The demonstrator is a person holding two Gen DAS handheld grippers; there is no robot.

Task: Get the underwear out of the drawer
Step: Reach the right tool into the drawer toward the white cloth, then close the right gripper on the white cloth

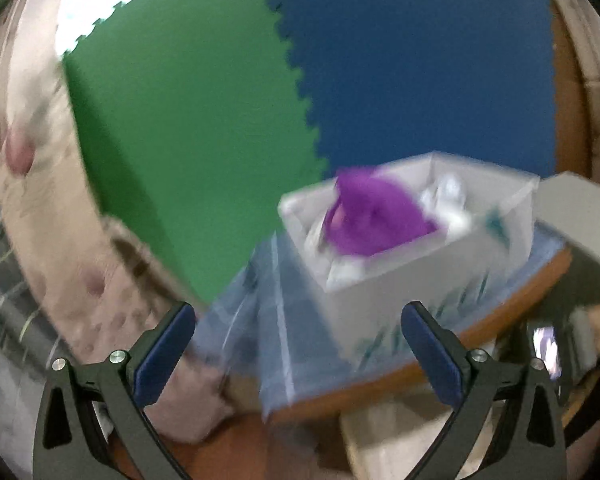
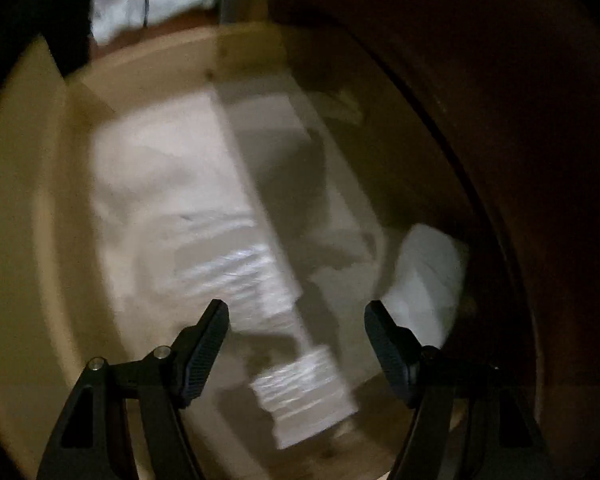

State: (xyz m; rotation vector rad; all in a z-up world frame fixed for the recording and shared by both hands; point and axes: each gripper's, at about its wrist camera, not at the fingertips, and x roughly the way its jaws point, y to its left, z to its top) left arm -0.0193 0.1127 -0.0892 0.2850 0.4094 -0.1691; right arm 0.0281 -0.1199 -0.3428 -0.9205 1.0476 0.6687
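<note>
Ahead at one o'clock of my left claw, spread wide and empty, a white box on the surface holds purple underwear. Below my right claw, parted and empty, the wooden drawer holds blurred pale folded cloth.

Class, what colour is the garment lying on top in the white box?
Purple, clearest in the left wrist view.

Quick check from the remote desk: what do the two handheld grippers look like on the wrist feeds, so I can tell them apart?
Left gripper: black angular finger frames with triangular cutouts, silver round bolts, smooth blue pads. Right gripper: the same black frame and silver bolts, but black ribbed pads. No cables, markings, sleeves or hands show on either feed.
</note>
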